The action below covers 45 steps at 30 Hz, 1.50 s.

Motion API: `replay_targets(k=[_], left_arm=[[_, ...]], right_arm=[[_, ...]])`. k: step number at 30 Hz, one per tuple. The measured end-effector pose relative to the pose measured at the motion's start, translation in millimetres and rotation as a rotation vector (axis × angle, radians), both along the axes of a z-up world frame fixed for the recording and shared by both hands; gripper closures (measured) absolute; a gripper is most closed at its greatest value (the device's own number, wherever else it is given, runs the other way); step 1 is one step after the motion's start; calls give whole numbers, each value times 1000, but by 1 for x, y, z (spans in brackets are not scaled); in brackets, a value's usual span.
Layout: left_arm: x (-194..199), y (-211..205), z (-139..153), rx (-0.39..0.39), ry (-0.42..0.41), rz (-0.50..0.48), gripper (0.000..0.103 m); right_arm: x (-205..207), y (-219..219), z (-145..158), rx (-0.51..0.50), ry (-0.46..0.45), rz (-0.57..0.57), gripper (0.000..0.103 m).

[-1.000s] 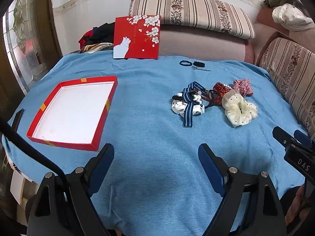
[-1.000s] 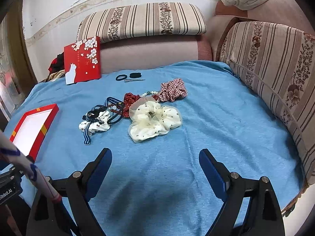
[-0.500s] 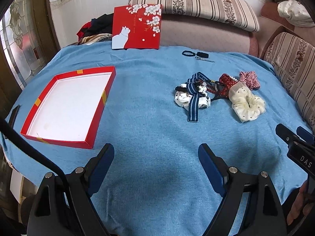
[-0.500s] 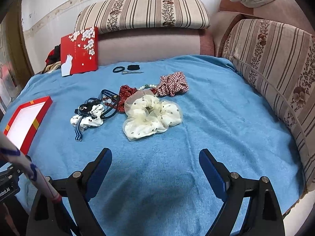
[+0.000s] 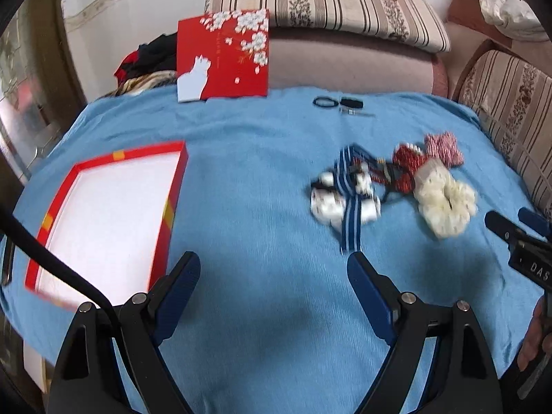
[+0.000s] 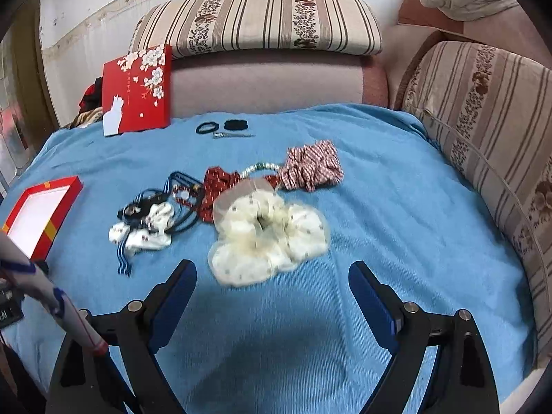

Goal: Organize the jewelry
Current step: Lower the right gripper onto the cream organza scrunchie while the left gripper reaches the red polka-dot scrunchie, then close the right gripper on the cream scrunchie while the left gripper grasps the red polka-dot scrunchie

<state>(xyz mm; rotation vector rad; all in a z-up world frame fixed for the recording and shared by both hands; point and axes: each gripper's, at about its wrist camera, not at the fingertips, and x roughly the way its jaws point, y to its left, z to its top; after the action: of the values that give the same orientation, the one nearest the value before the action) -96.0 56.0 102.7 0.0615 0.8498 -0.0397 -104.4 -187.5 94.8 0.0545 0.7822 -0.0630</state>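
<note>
A pile of hair accessories lies on the blue cloth: a cream dotted scrunchie (image 6: 269,238), a red checked scrunchie (image 6: 312,165), a dark red scrunchie (image 6: 217,186), a bead bracelet (image 6: 262,167), and a white scrunchie with a blue striped ribbon (image 5: 348,203). An open red box with a white inside (image 5: 103,214) sits at the left. My left gripper (image 5: 274,286) is open and empty, short of the ribbon. My right gripper (image 6: 272,289) is open and empty, just before the cream scrunchie.
The red box lid (image 5: 224,55) with flowers leans against the sofa at the back. Black hair ties (image 6: 222,126) and a clip lie near the far edge. Striped sofa cushions (image 6: 483,131) border the back and right. The right gripper shows in the left wrist view (image 5: 517,234).
Both grippers have moved forward towards the pile; the accessories look larger and closer. Both stay open and empty.
</note>
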Motion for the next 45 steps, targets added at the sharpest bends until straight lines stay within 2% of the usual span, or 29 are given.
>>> replay_targets(k=[8,11,15,21,28,32,34,36,39,40,41,42,45], left_arm=[[68,-7,13,-151,12,-135,18],[96,-17,10,-202,52,-169,28],[127,-38,5,-274,109,-225,30],[160,-91,-5,-300,162,-342,30],[194,-138,-34,-374,272,-408,30],[203,-160,-49,-384,335,-445,30],[205,-165,-55,-388,356,-455,30],[205,-172,-61,-387,375,-466,33],[203,-181,-67,-374,400,-494,50],[203,-184,-69,-369,404,-498,63],[202,-186,-70,-362,412,-504,71],[201,-187,-71,-358,420,-502,86],[201,-182,-68,-377,416,-488,93]], right_arm=[[46,-10,-5,35,0,36,12],[59,-15,-7,38,-9,47,14],[65,-28,-16,70,-18,43,14],[74,-38,-35,161,56,73,16],[80,-37,-50,157,131,74,16],[82,-35,-58,171,171,80,18],[83,-35,-61,178,182,80,23],[83,-34,-64,181,191,76,35],[81,-32,-65,189,198,85,56],[81,-31,-65,187,198,85,61],[81,-31,-65,189,198,87,73],[80,-31,-66,199,198,92,82],[78,-32,-66,222,192,98,93]])
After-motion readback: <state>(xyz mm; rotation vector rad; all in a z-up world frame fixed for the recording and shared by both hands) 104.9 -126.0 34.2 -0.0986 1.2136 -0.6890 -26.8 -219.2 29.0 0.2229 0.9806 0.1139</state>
